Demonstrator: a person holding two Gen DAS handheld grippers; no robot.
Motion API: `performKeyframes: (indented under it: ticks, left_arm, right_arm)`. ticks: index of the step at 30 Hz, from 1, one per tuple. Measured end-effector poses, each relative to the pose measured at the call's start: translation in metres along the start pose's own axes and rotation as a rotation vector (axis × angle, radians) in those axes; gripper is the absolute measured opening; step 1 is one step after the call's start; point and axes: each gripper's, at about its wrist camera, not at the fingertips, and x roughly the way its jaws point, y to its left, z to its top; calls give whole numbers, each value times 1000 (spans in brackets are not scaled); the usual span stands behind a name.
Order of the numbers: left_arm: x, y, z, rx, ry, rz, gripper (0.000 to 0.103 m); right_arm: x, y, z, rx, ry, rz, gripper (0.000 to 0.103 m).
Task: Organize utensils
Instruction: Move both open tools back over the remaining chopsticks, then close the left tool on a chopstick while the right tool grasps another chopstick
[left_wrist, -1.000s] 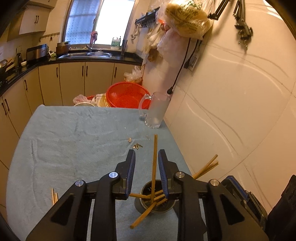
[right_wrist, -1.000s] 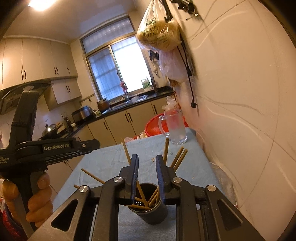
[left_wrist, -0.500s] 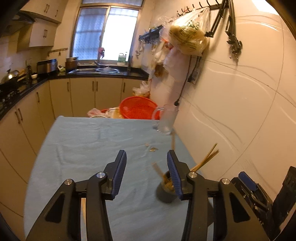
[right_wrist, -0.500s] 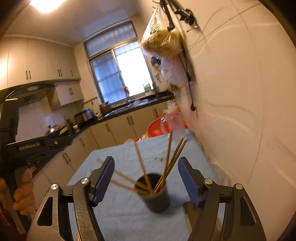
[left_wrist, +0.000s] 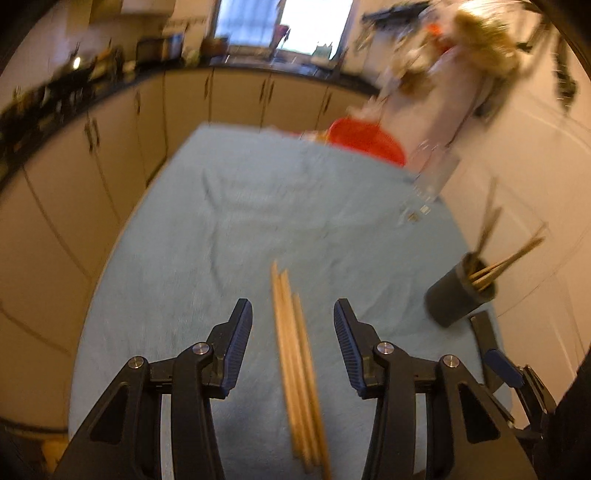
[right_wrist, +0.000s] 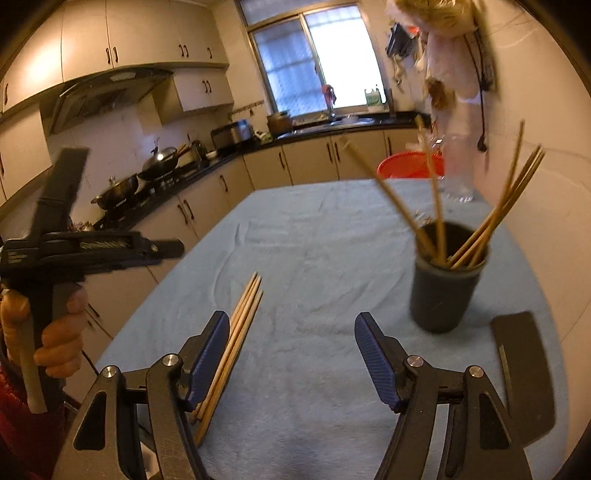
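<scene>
A dark cup (right_wrist: 445, 280) stands upright on the blue cloth near the wall and holds several wooden chopsticks (right_wrist: 491, 218). It also shows in the left wrist view (left_wrist: 456, 295), at the right. A few loose chopsticks (left_wrist: 297, 373) lie on the cloth between the open jaws of my left gripper (left_wrist: 293, 350). In the right wrist view these loose chopsticks (right_wrist: 240, 332) lie by the left finger. My right gripper (right_wrist: 291, 358) is open and empty, to the left of the cup. The left gripper (right_wrist: 74, 251) shows held up at the left.
A clear glass mug (left_wrist: 430, 177) and a red basket (left_wrist: 365, 142) stand at the table's far end. A dark flat object (right_wrist: 524, 373) lies right of the cup. The wall (right_wrist: 546, 206) runs along the right. Cabinets (left_wrist: 92, 155) lie left of the table.
Both grippers opened and let go of the chopsticks in the cup. My left gripper swung left over the loose chopsticks. My right gripper pulled back and left of the cup.
</scene>
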Motion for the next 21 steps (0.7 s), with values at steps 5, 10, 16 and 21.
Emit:
performKeyframes:
  ticks: [5,10,16,21]
  left_arm:
    - [37,19,-4,-48,105,-2,44]
    - [71,23,0,-53,178,21,35]
    - [108,14,7,-40,253,35,23]
    - [124,8,6,-15,284,62,21]
  right_arm:
    - [13,2,-4,14,22,-4,75]
    - [23,-6,-4,80,80,20,75]
    - [25,-7,-5,78,100,9,75]
    - [24,-8,-6,75,104,6,75]
